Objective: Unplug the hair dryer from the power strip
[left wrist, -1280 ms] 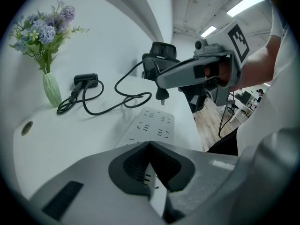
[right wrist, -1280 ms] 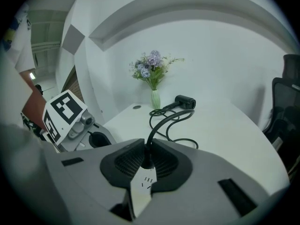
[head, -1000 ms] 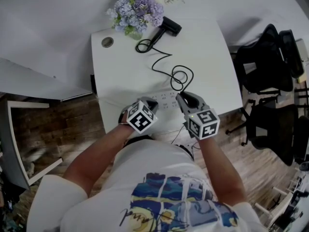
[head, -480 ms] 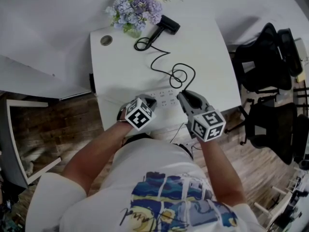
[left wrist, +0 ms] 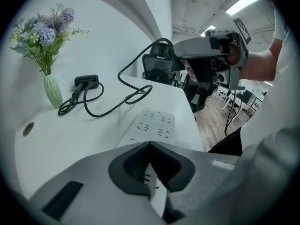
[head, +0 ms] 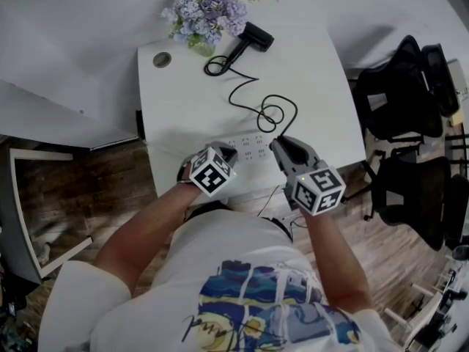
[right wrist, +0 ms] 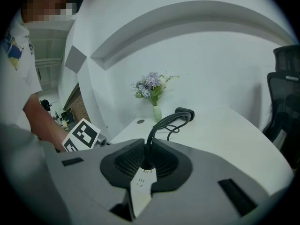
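The white power strip (head: 249,151) lies near the table's front edge, and none of its sockets (left wrist: 152,125) that show holds a plug. My right gripper (head: 280,144) hangs a little above the strip's right end, shut on the black plug (right wrist: 146,162). From the plug the black cord (head: 253,86) rises out of the jaws and loops back to the black hair dryer (head: 253,39) beside the vase. My left gripper (head: 223,152) is shut, its tips over the strip's near left end (left wrist: 152,191). Seen from the left gripper, the right gripper (left wrist: 178,62) floats above the table.
A vase of purple flowers (head: 207,9) stands at the table's back, with a round cable hole (head: 163,59) to its left. Black office chairs (head: 410,101) stand right of the table (head: 183,116). Wooden floor lies below the front edge.
My right gripper has risen a little with the plug, and the cord loop has shifted slightly. The left gripper has stayed where it was.
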Motion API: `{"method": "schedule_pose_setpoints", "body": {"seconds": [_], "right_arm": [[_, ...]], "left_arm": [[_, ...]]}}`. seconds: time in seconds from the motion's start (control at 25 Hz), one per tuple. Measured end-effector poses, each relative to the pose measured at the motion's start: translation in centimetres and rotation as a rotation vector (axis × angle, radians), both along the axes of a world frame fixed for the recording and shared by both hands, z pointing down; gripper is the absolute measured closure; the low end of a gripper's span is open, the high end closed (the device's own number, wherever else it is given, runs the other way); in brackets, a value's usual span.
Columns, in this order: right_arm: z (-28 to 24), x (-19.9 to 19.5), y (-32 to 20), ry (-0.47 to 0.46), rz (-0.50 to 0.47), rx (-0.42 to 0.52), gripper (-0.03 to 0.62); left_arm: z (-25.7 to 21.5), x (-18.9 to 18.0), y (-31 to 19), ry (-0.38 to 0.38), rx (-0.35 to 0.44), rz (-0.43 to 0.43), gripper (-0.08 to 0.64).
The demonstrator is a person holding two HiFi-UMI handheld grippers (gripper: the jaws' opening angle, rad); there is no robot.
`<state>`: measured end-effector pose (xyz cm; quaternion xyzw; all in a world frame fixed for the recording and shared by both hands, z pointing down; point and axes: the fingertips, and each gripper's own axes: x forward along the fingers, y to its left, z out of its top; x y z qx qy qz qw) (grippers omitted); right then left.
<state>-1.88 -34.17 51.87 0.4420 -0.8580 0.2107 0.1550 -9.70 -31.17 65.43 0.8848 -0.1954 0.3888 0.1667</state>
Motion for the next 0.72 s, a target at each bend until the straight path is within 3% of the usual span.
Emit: {"method": "schedule_pose_setpoints", "body": {"seconds": [0.72], "right_arm": [[-0.28, 0.25, 0.08, -0.041, 0.013, -0.004, 0.545]], "left_arm": [[0.01, 0.02, 0.05, 0.0, 0.005, -0.002, 0.558]]}}
